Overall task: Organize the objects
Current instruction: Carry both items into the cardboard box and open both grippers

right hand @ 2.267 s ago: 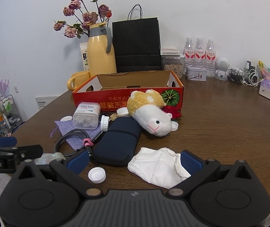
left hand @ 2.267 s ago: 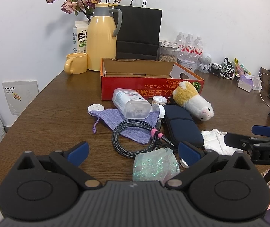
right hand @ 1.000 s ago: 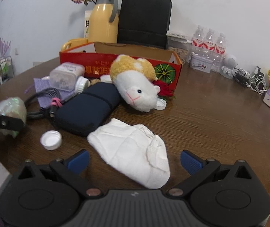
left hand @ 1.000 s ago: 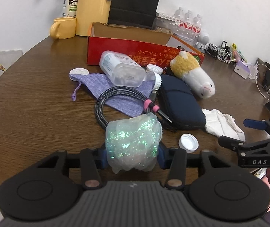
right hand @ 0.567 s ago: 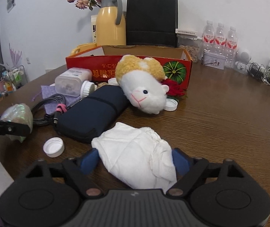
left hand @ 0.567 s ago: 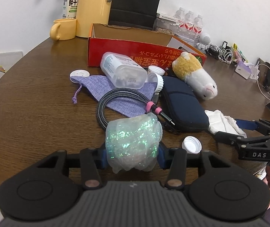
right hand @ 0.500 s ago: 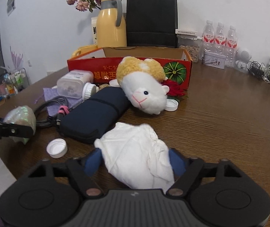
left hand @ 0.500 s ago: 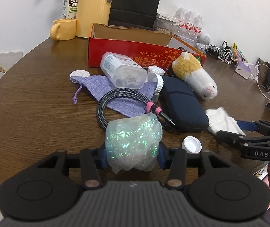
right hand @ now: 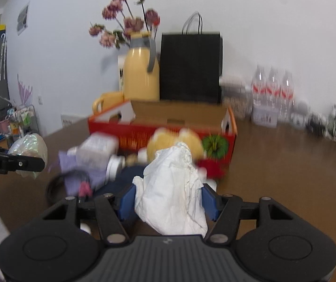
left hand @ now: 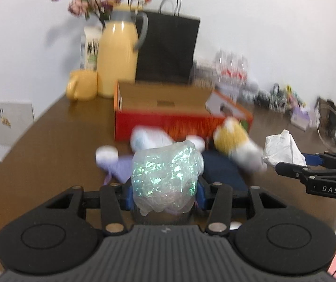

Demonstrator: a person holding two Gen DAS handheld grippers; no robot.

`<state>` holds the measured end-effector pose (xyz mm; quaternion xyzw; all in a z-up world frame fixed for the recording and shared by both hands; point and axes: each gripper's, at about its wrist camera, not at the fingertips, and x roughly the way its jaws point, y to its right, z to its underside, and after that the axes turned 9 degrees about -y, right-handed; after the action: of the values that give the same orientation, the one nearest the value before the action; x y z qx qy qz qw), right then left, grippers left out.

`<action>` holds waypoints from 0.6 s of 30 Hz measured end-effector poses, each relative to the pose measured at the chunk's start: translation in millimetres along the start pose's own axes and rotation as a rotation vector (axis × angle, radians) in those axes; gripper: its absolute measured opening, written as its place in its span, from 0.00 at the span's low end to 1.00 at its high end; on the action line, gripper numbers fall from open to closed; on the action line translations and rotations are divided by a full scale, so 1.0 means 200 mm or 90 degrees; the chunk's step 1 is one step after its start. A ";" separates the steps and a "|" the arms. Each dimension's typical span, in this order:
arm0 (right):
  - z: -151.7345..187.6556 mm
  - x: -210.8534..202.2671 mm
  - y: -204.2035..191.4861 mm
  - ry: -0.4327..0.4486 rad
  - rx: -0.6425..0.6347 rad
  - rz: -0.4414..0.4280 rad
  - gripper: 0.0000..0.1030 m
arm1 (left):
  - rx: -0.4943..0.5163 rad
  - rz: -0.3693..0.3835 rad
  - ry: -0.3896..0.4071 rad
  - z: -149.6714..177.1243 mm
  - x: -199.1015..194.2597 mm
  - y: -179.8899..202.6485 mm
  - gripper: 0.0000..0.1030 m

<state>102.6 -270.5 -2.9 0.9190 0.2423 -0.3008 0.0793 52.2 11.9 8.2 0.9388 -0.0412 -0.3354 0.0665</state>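
Observation:
My left gripper (left hand: 164, 193) is shut on a crumpled iridescent plastic bag (left hand: 165, 174) and holds it above the table. My right gripper (right hand: 168, 202) is shut on a white crumpled cloth (right hand: 171, 195), also lifted; it shows in the left wrist view (left hand: 282, 150) at the right. The open red cardboard box (left hand: 182, 119) stands behind the clutter, and in the right wrist view (right hand: 168, 127) too. On the table lie a plush hamster (left hand: 236, 144), a dark blue pouch (left hand: 222, 171), a clear jar (right hand: 97, 152) and a purple bag (left hand: 118, 168).
A yellow thermos (left hand: 118, 61), yellow mug (left hand: 82, 87), black paper bag (left hand: 168, 49) and water bottles (right hand: 271, 94) stand behind the box. A black cable (right hand: 57, 185) lies at the front left. Cables and small items crowd the far right (left hand: 297, 105).
Both grippers have risen from the table with their loads and tilted up toward the box. The right gripper closed on the white cloth and lifted it. The view is motion-blurred.

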 end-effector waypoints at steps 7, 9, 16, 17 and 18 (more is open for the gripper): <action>-0.38 0.17 0.04 0.074 -0.003 0.003 0.58 | 0.002 -0.015 0.089 -0.35 0.11 0.03 0.47; -0.47 0.25 0.06 0.081 0.010 0.001 0.58 | -0.001 -0.021 0.096 -0.45 0.19 0.05 0.47; -0.70 0.62 0.12 0.073 0.043 0.022 0.58 | -0.044 -0.036 0.094 -0.68 0.52 0.04 0.47; -0.71 0.67 0.13 0.069 0.050 0.027 0.58 | -0.054 -0.038 0.091 -0.70 0.57 0.03 0.47; -0.73 0.73 0.14 0.065 0.060 0.030 0.58 | -0.061 -0.040 0.088 -0.72 0.62 0.03 0.47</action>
<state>293.8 -194.8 28.1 0.9412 0.2100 -0.2628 0.0309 238.6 5.3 41.5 0.9563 0.0095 -0.2734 0.1037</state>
